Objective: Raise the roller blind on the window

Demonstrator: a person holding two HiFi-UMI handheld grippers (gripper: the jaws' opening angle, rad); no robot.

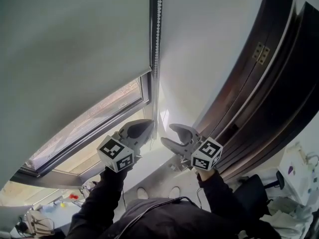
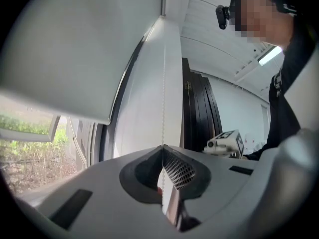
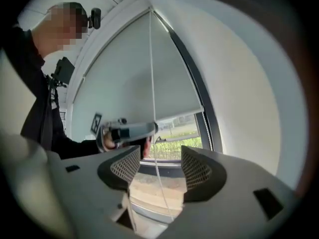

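The grey roller blind hangs over most of the window, its bottom bar partway down the glass. A white bead chain runs down the window's right edge. My left gripper is shut on that chain; in the left gripper view the chain rises straight out of the closed tips. Just right of it, my right gripper stands open. In the right gripper view the chain passes loosely between the parted pads, touching neither, with the left gripper just beyond.
A white wall reveal borders the chain on the right, and dark wooden panels stand beyond it. The window frame and sill lie just past the grippers. A black office chair and cluttered desks sit low down.
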